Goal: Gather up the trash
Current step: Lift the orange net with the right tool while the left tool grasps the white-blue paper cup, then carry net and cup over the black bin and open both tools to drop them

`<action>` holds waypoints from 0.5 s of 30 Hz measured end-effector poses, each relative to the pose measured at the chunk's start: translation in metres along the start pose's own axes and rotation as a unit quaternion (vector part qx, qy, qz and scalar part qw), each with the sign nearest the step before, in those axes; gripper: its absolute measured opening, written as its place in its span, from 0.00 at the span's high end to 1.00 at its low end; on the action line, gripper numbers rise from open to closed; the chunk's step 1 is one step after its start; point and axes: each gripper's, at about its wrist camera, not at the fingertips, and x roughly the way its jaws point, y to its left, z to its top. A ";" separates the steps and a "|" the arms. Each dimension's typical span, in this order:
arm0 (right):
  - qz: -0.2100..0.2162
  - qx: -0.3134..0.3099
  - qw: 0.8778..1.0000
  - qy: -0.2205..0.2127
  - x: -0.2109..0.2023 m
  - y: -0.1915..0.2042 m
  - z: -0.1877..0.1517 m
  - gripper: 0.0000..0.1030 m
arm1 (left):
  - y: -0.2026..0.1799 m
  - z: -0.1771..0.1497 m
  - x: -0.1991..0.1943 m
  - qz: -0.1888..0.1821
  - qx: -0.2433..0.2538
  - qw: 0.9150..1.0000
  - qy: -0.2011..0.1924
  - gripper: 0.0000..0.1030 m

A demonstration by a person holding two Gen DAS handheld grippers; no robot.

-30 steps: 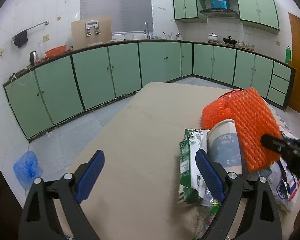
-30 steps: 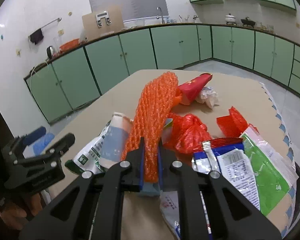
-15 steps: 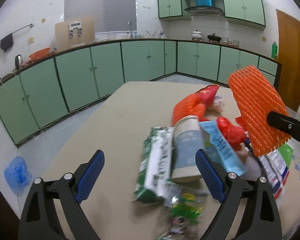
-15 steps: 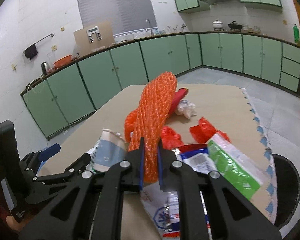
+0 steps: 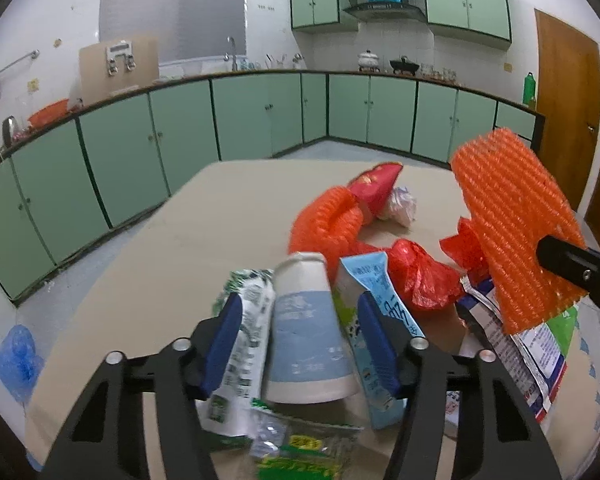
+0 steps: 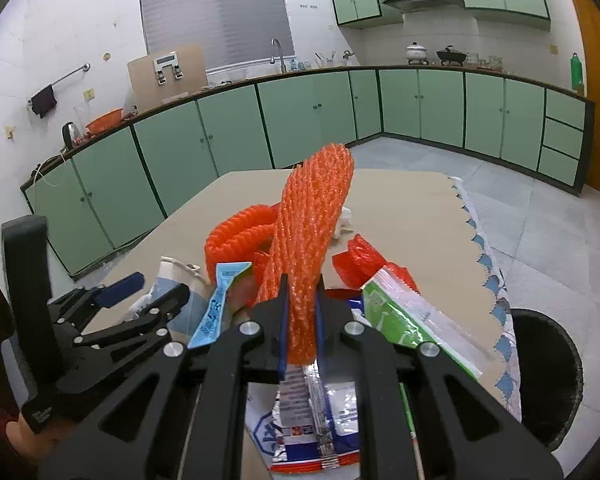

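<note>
The right gripper [image 6: 300, 320] is clamped on an orange foam net [image 6: 308, 240], its blue pads pressed against the net's lower end so the net stands up above the trash pile; the left wrist view shows the same net [image 5: 512, 232] lifted off the worktop at the right. The left gripper [image 5: 300, 344] is spread wide, its blue pads on either side of a paper cup [image 5: 308, 328] that lies on its side between them; whether the pads touch the cup I cannot tell. A green-and-white wrapper [image 5: 244, 344] lies just beside the cup on the left, and a light blue carton [image 5: 376, 296] on the right.

Further out on the beige worktop [image 5: 204, 232] lie a second orange net [image 5: 328, 224], a red plastic bag [image 5: 420, 276], a red packet [image 5: 376, 188] and a crumpled white wad [image 5: 400, 208]. A green snack bag [image 6: 404, 320] lies just right of the right gripper. Past the worktop's right edge, a black bin [image 6: 548, 372] stands on the tiled floor. Green cabinets [image 5: 260, 116] run along the walls, and a blue bag [image 5: 16, 360] lies on the floor at the left.
</note>
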 end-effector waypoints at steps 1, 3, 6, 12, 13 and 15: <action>-0.001 -0.001 1.000 0.001 0.000 0.000 0.000 0.91 | -0.002 -0.001 0.004 0.000 0.001 1.000 0.005 0.46; -0.003 -0.003 1.000 0.002 0.001 -0.001 0.000 0.91 | -0.005 -0.004 0.009 -0.003 0.002 1.000 0.016 0.52; -0.004 -0.001 1.000 0.002 0.000 -0.004 0.000 0.91 | -0.008 -0.008 0.016 -0.014 -0.002 1.000 0.028 0.64; -0.005 0.006 1.000 0.000 -0.004 -0.010 0.000 0.91 | -0.008 -0.004 0.010 -0.016 -0.009 1.000 0.016 0.66; -0.005 0.007 1.000 -0.002 -0.006 -0.010 0.000 0.91 | -0.007 -0.003 0.007 -0.014 -0.009 1.000 0.012 0.66; -0.004 0.008 1.000 -0.008 -0.010 -0.012 0.002 0.91 | -0.005 0.002 -0.003 -0.013 -0.011 1.000 -0.001 0.66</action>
